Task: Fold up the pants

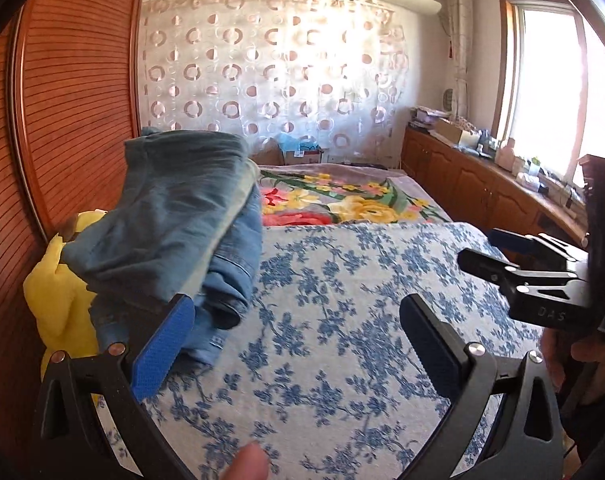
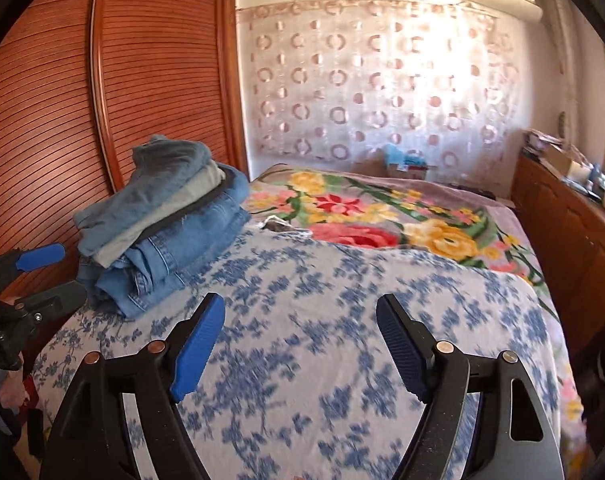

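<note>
Your left gripper (image 1: 298, 322) hangs over the blue-flowered sheet (image 1: 342, 280), jaws spread wide with nothing between; the folded pants (image 1: 170, 216) are stacked far left. Seen from the right wrist, your right gripper (image 2: 300, 320) gapes empty too, slightly blurred, pants (image 2: 162, 220) piled left.

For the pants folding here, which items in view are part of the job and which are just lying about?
Part of the job:
- stack of folded blue denim pants, on the blue floral bedspread
- left gripper, open, nothing between its fingers
- right gripper, open, nothing between its fingers

Lying about:
- yellow cloth beside the stack
- flowered red and yellow blanket
- clutter on the wooden cabinet
</note>
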Available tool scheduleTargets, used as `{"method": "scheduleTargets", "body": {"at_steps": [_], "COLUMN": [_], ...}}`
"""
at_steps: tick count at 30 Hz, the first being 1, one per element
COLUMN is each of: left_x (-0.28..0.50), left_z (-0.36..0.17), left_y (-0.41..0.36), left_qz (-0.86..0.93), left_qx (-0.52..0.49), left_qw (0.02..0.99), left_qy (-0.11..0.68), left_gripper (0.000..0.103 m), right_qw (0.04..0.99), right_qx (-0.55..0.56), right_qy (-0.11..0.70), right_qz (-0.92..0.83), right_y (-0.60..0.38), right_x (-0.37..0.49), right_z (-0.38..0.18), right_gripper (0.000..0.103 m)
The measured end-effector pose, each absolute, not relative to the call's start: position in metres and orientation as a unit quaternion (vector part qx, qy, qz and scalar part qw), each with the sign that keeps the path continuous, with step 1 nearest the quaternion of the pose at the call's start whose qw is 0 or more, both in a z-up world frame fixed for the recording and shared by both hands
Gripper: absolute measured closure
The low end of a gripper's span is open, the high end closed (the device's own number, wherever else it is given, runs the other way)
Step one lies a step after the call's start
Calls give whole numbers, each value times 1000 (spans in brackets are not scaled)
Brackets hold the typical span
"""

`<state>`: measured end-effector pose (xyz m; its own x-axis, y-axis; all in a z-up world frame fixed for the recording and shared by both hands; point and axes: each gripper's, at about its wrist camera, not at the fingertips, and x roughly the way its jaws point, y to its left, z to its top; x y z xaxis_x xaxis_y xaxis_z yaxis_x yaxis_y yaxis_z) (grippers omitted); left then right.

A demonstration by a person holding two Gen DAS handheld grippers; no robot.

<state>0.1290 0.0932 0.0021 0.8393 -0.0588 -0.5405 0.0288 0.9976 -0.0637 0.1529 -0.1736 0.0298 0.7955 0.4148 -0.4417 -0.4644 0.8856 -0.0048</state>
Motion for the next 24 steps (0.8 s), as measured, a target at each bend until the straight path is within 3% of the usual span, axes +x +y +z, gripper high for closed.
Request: {"method": "scheduleTargets", "body": {"at_steps": [24], "left_x": [58], "left_z": [42], "left_y": [29], "left_qz": [-47], "left_qx": [-8], "left_qw": [971], "left_qy": [234], "left_gripper": [1], "right_qw": [971], "right_qx": [-16], "right_qy": [163], "right_qz": [176], "right_y": [-208], "right_x": [63], "right_z": [33], "right_gripper": [23]}}
